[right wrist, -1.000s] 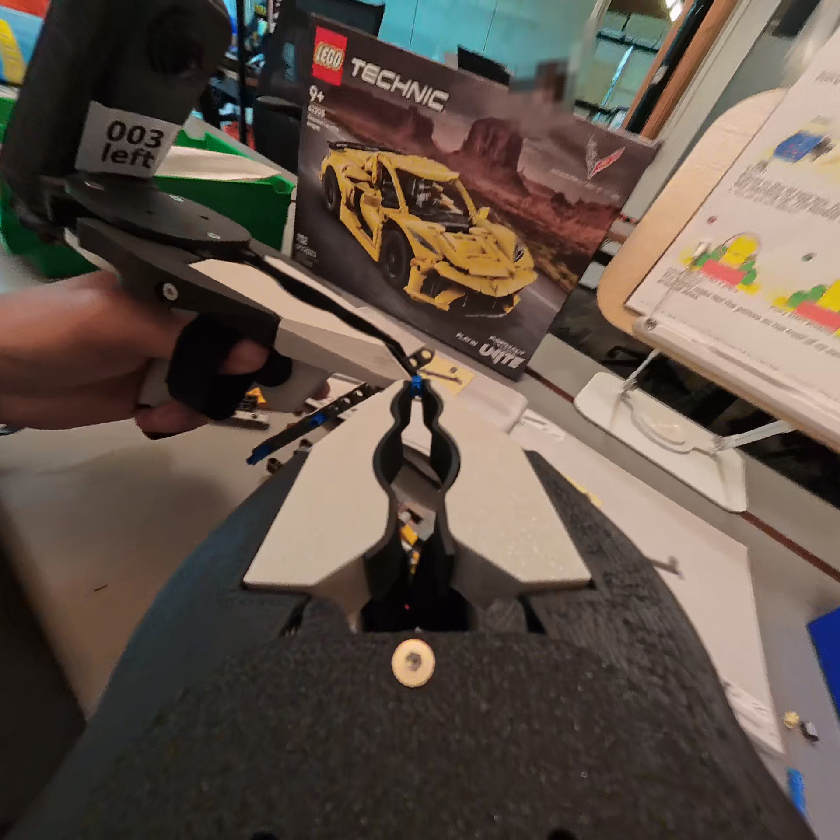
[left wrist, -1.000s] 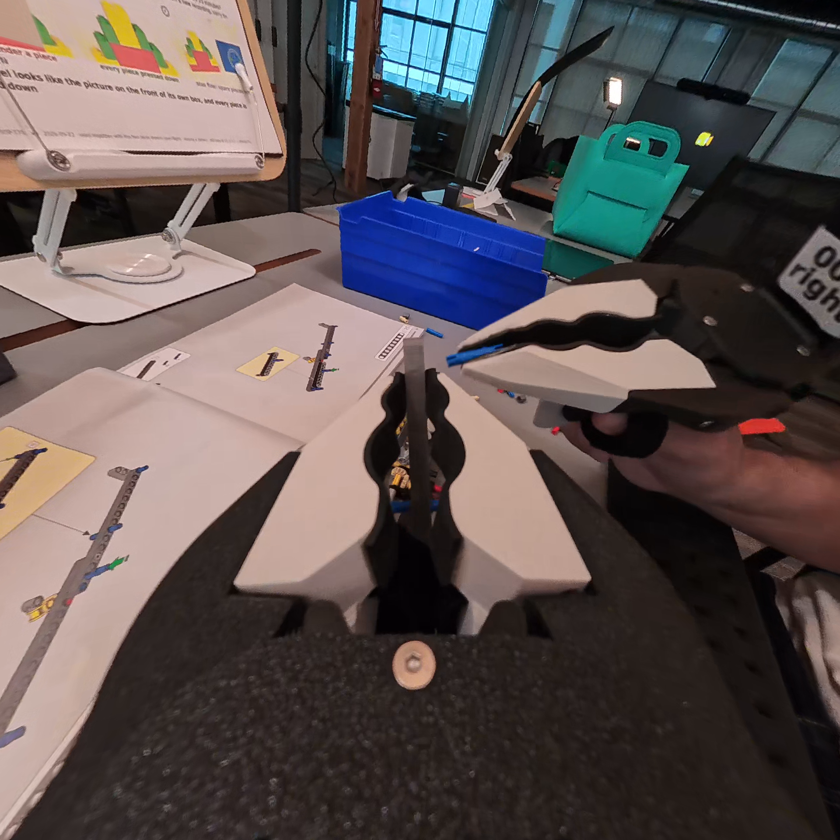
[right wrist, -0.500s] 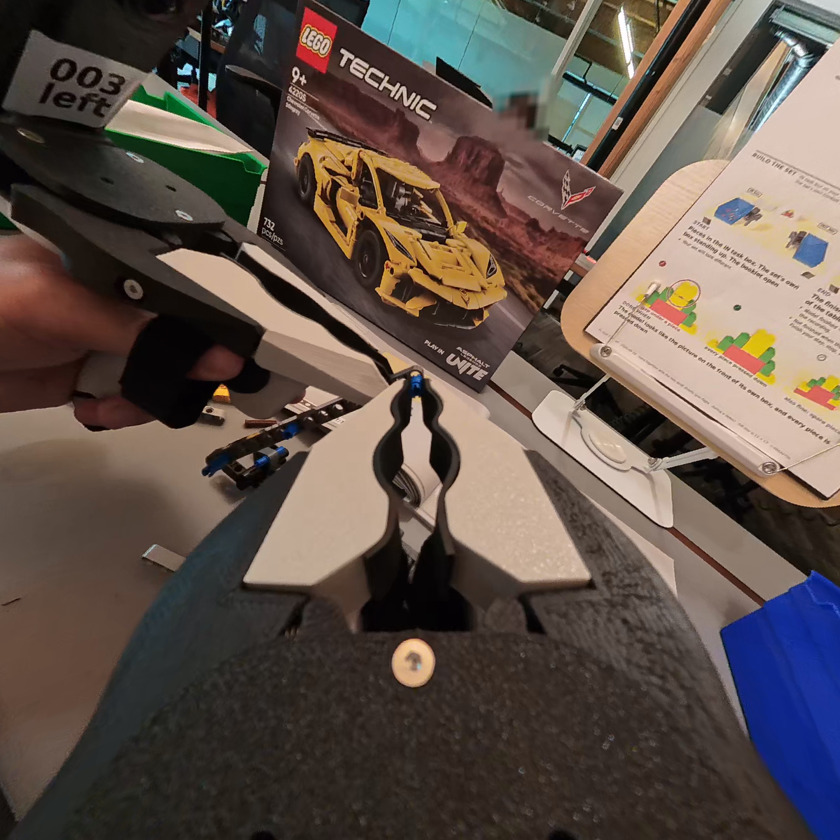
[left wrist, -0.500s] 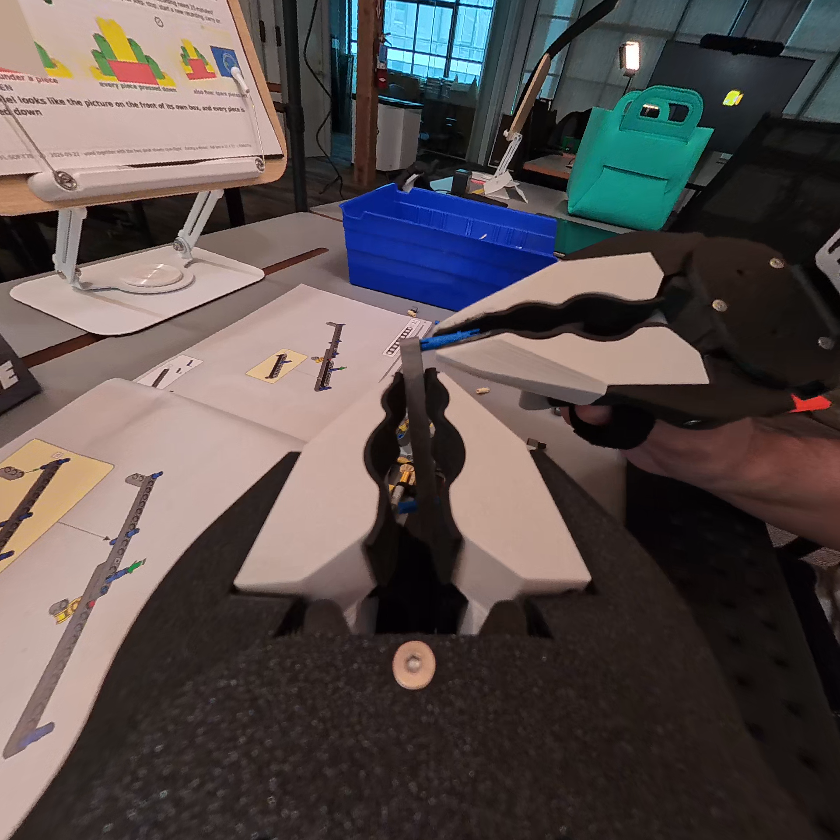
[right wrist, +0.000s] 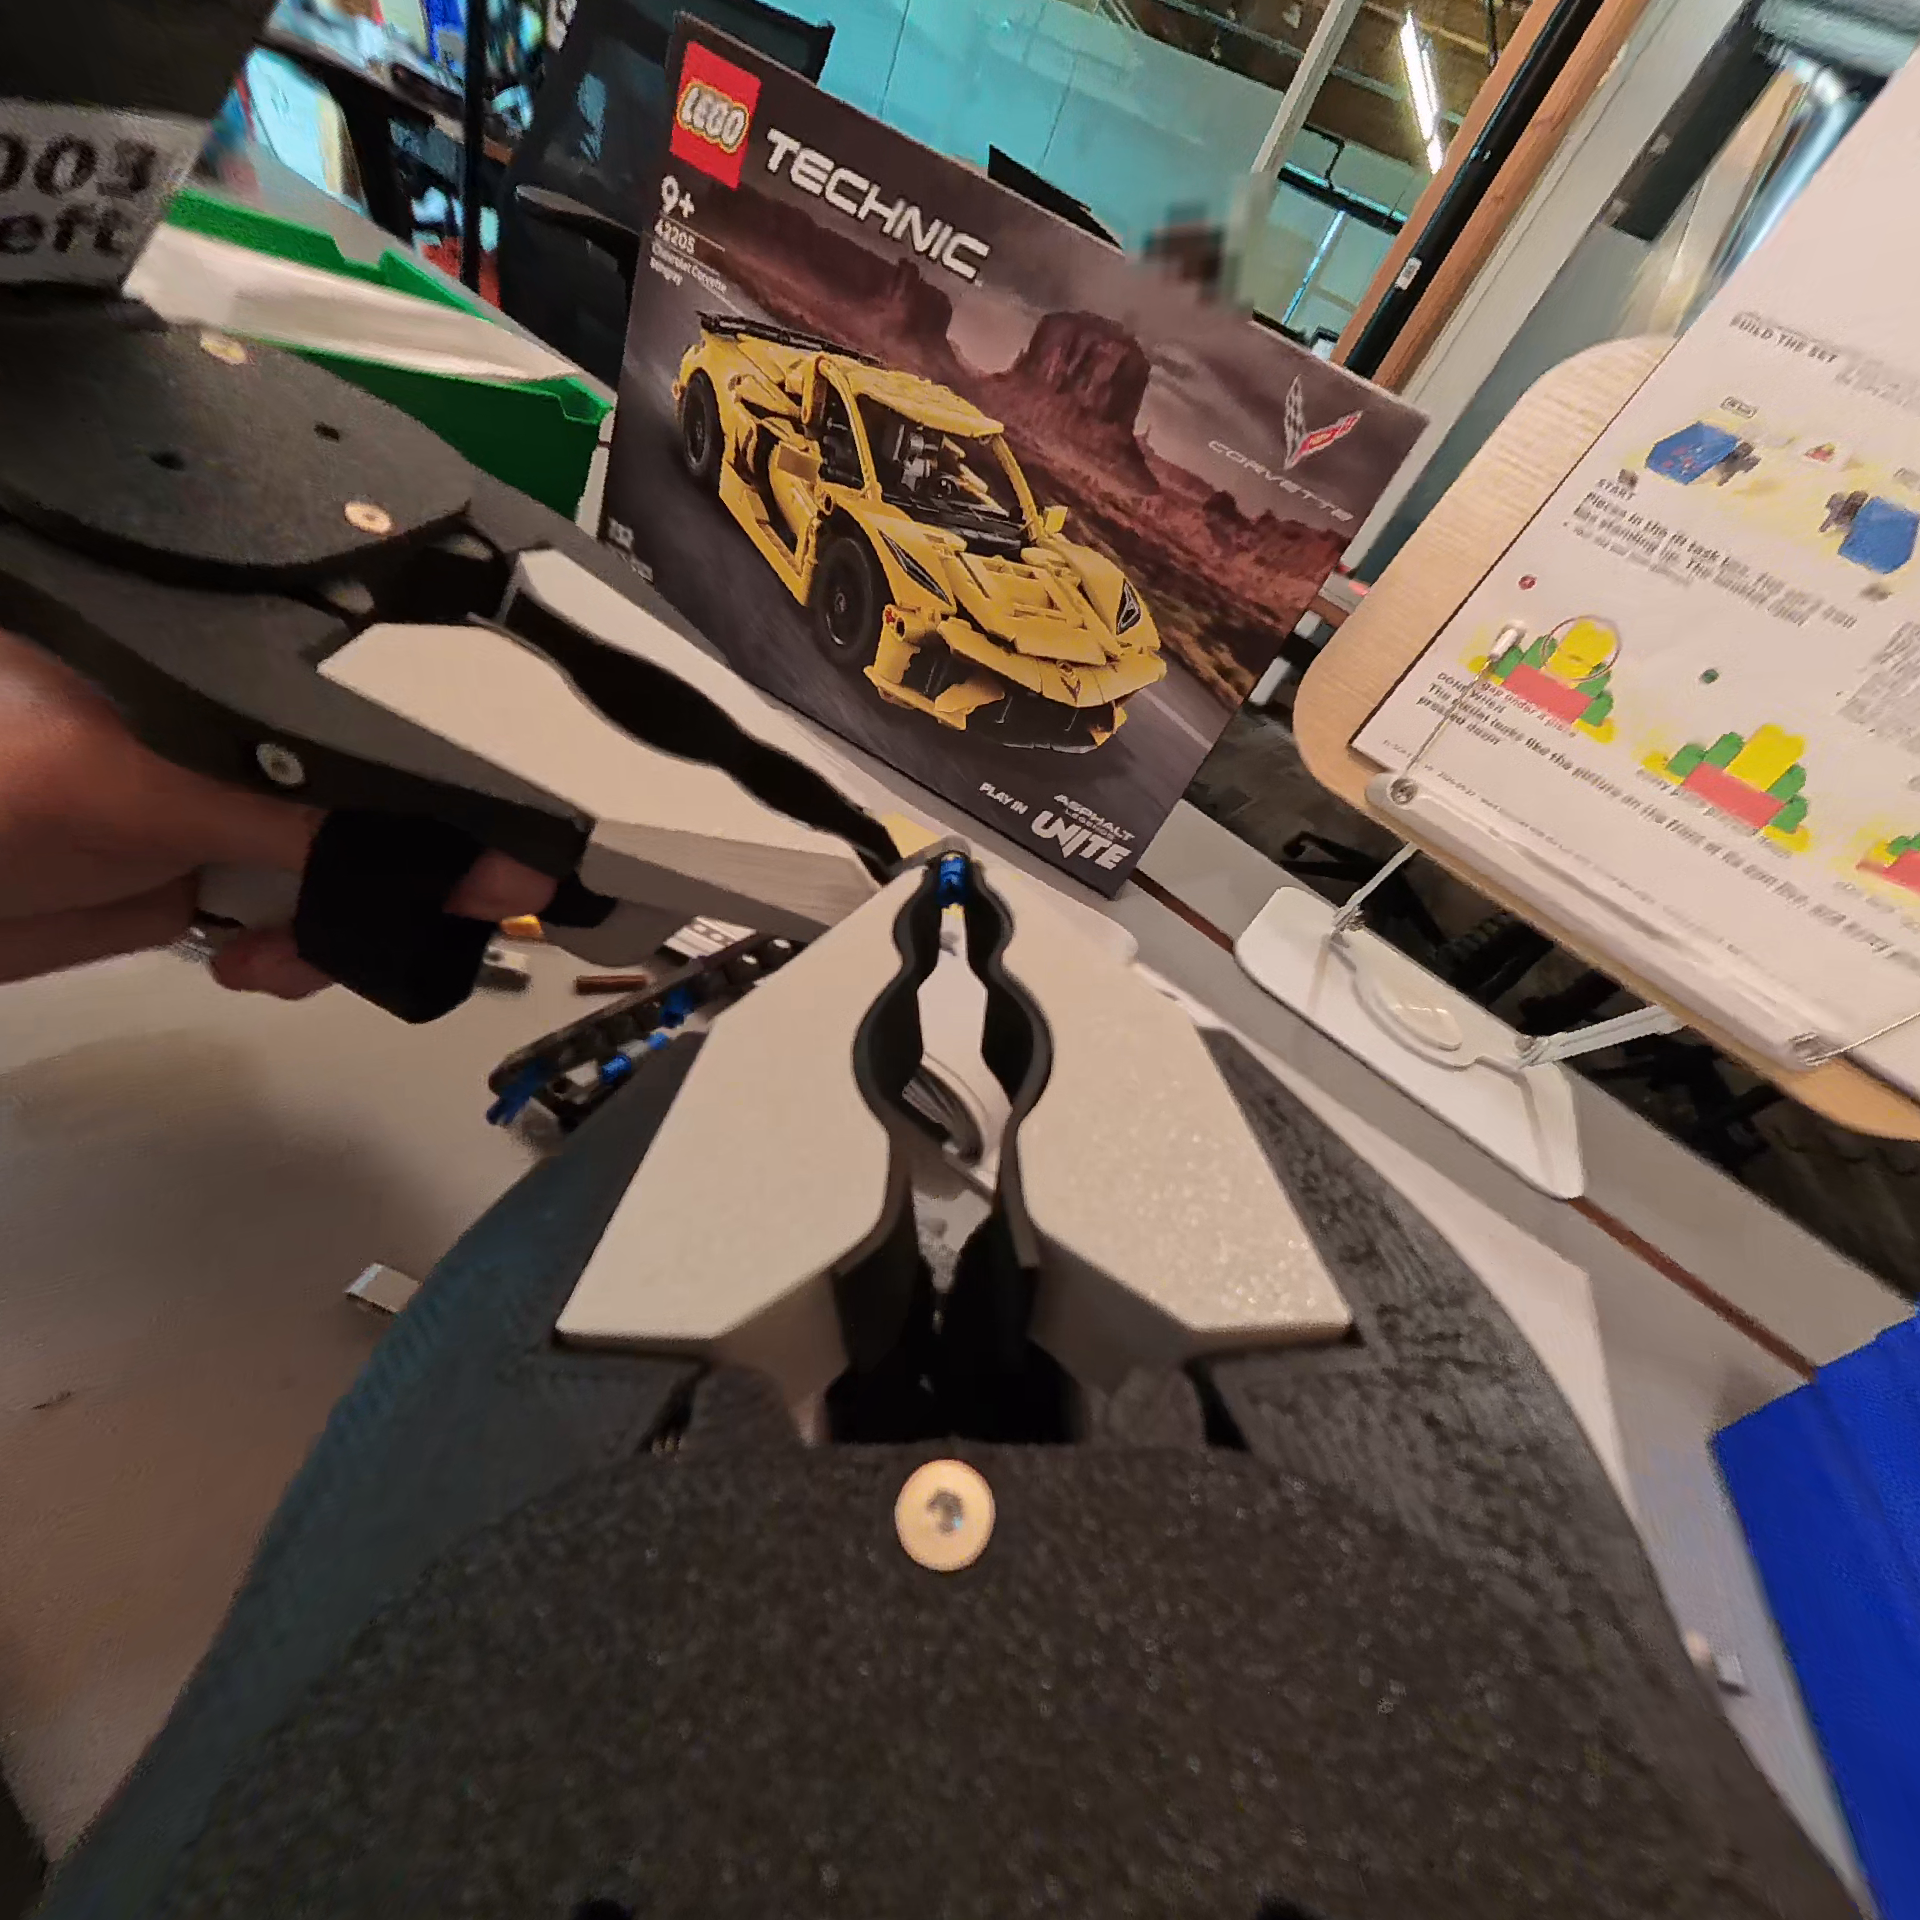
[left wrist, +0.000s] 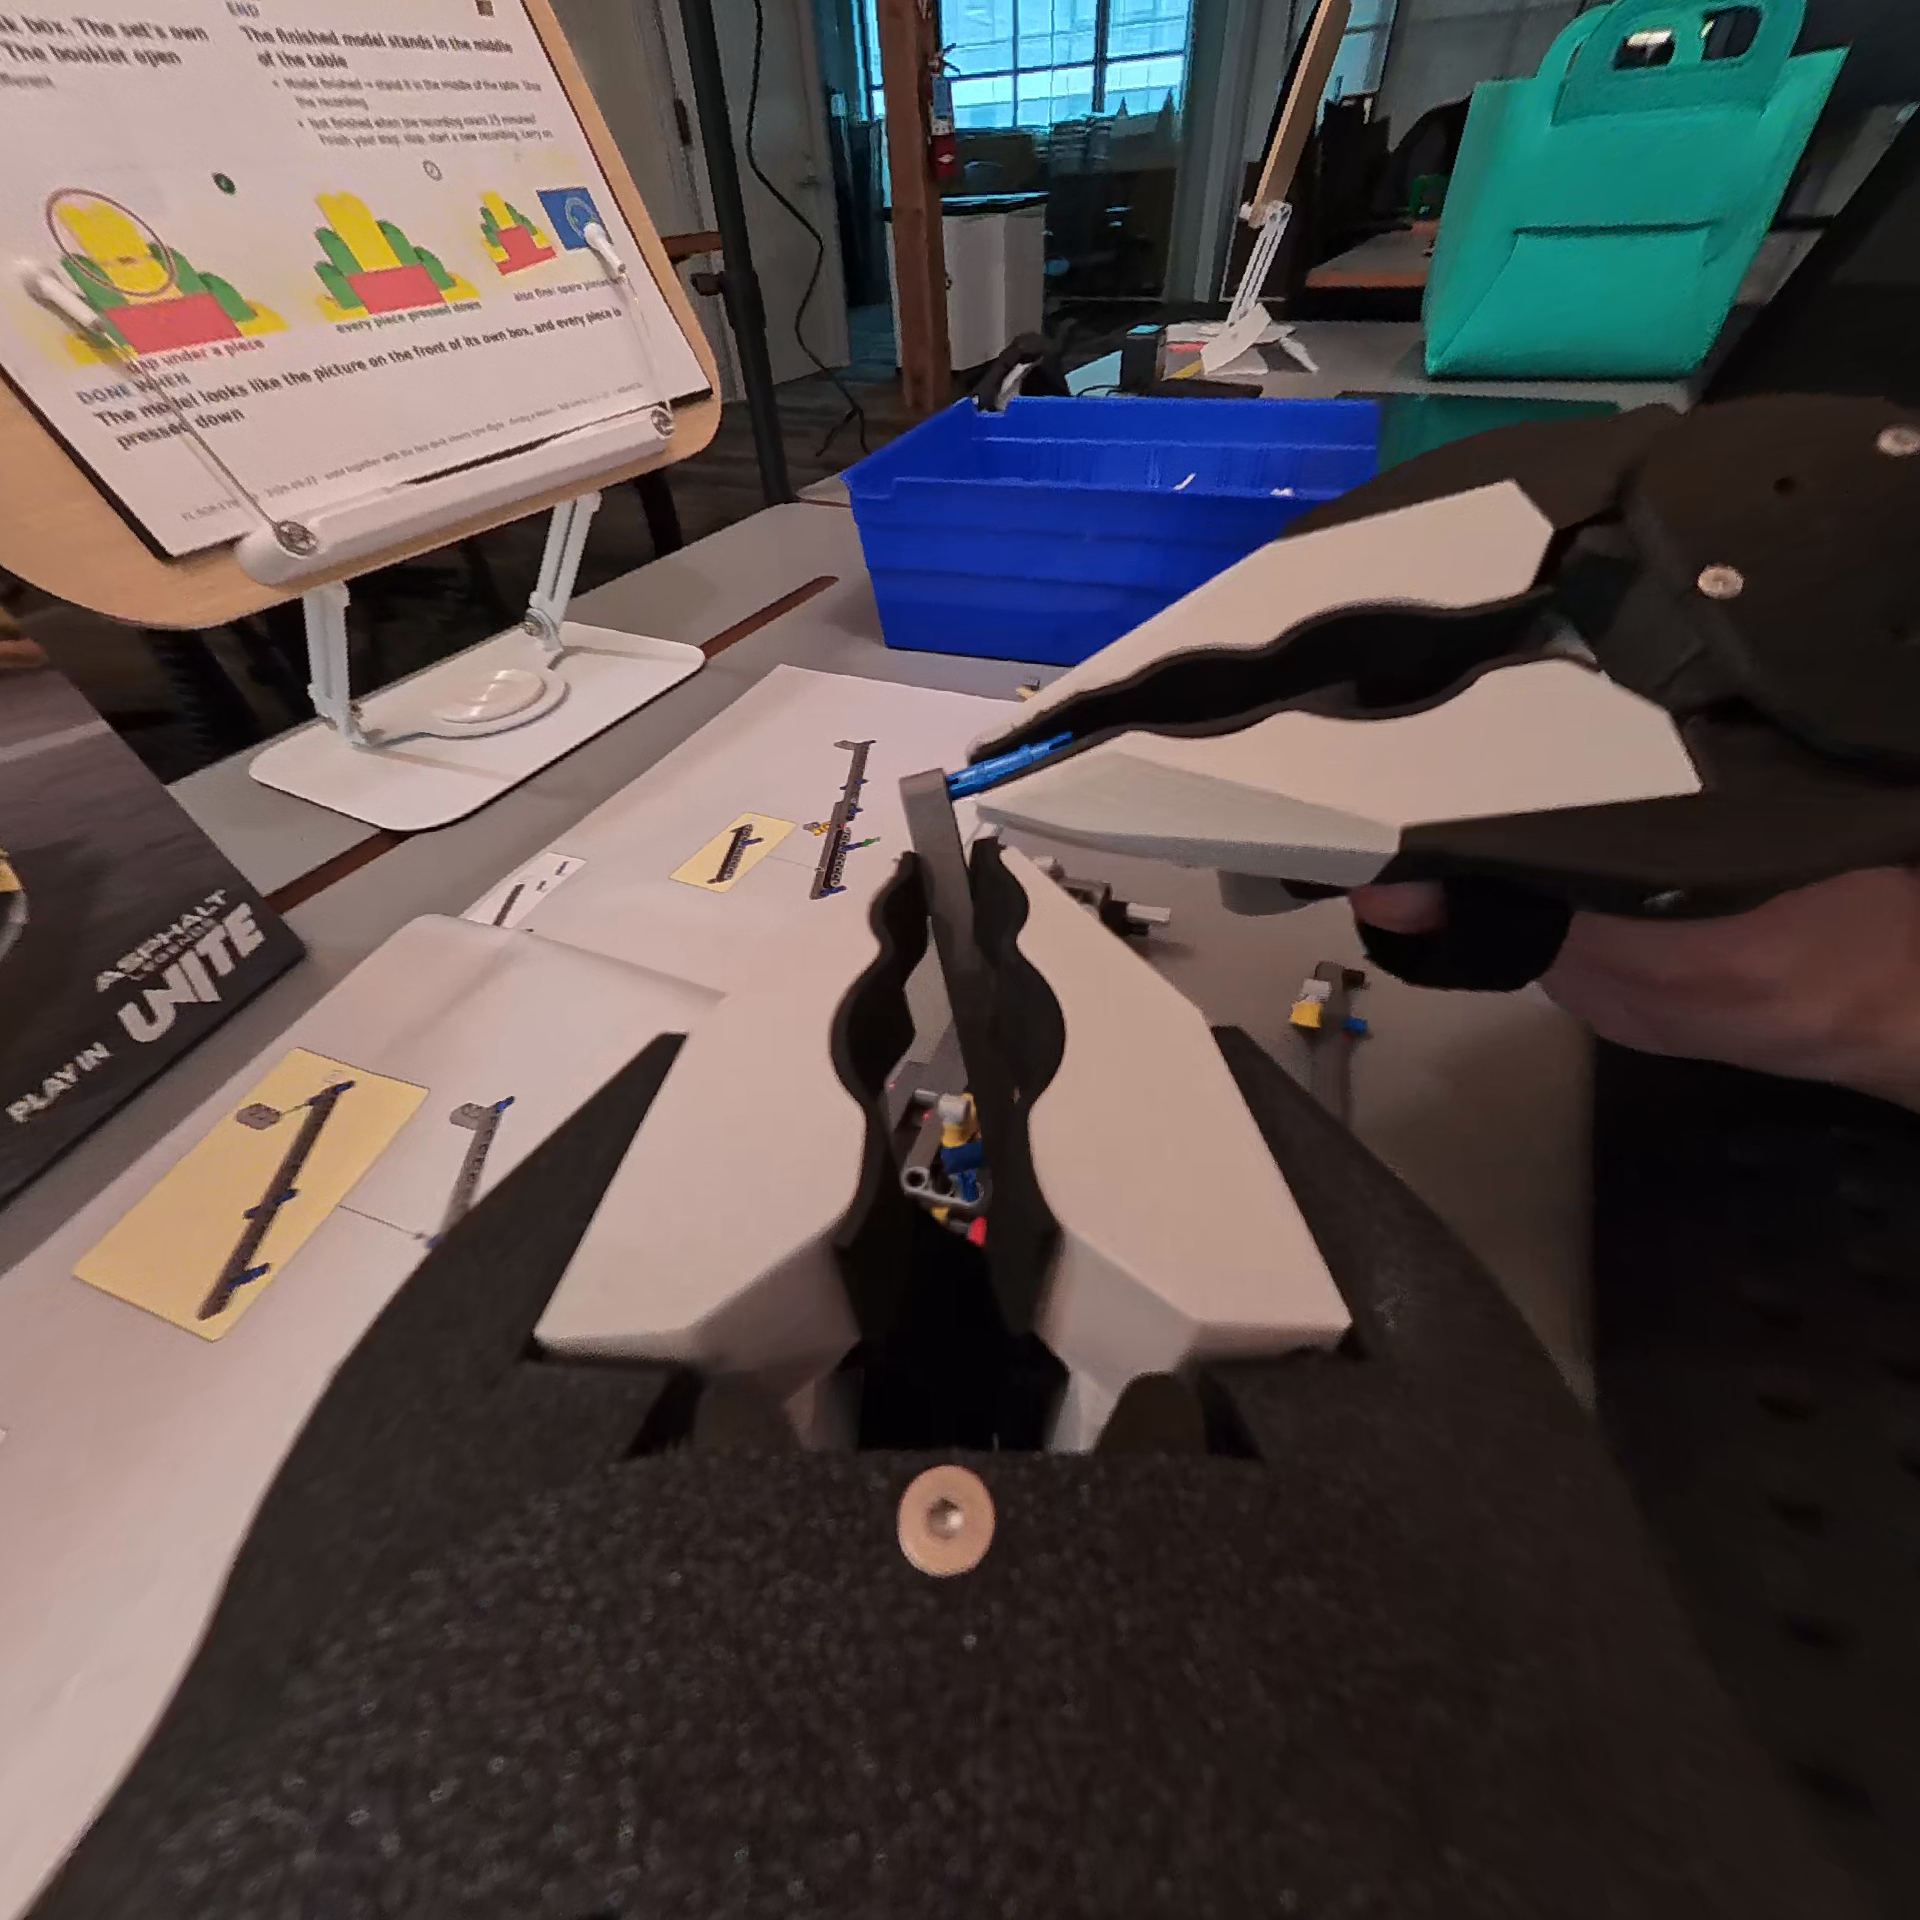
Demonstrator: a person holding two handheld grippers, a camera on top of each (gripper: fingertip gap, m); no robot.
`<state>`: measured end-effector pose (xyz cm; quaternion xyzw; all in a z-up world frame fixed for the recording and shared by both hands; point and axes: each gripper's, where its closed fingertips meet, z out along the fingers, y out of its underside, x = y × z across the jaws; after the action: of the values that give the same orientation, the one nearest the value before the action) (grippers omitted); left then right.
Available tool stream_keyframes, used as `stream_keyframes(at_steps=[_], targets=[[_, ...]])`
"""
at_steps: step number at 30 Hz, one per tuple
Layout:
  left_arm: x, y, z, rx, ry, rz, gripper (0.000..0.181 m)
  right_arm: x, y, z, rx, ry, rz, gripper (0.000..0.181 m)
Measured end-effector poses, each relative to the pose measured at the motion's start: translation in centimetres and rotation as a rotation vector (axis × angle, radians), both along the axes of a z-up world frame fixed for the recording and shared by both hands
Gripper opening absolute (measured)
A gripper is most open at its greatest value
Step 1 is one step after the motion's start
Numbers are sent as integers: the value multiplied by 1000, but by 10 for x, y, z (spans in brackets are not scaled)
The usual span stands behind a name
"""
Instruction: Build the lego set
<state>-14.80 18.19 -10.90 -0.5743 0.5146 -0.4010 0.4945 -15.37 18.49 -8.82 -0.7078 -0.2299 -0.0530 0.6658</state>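
My left gripper (left wrist: 943,868) is shut on a long dark grey beam (left wrist: 940,852) that stands up between its fingers. My right gripper (right wrist: 948,888) is shut on a small blue pin (right wrist: 948,878). In the left wrist view the right gripper (left wrist: 982,764) comes in from the right, and the blue pin (left wrist: 1013,767) touches the top end of the beam. In the right wrist view the left gripper (right wrist: 883,862) comes in from the left, its tip right at the pin. Both are held above the table.
The open instruction booklet (left wrist: 644,904) lies under the grippers. A blue bin (left wrist: 1091,520) stands behind it, a paper stand (left wrist: 343,312) to the left, the set's box (right wrist: 966,499) beside it. Loose pieces (left wrist: 1320,997) and a dark assembly with blue pins (right wrist: 623,1039) lie on the table. Only a small space, under 4 cm, lies between the two pairs of fingers.
The right gripper has brought the blue pin left, from a gap away to the top end of the beam. Both grippers have shifted over the table and stayed shut.
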Motion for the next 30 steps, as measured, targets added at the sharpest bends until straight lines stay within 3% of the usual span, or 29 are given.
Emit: stream_keyframes(at_steps=[5, 10, 17, 20, 30], targets=[[0, 1, -1, 104, 29, 41, 9, 1, 0, -2, -25, 143, 28, 3], [1, -2, 2, -25, -32, -14, 8, 0, 0, 0, -11, 217, 66, 2], [0, -7, 6, -45, -58, -65, 8, -1, -3, 4, 78, -44, 60, 3], [-2, -10, 7, -47, -54, -107, 8, -3, -6, 5, 70, -68, 103, 3], [0, -22, -14, 24, 86, -193, 8, 1, -19, -13, 107, -657, 165, 3]])
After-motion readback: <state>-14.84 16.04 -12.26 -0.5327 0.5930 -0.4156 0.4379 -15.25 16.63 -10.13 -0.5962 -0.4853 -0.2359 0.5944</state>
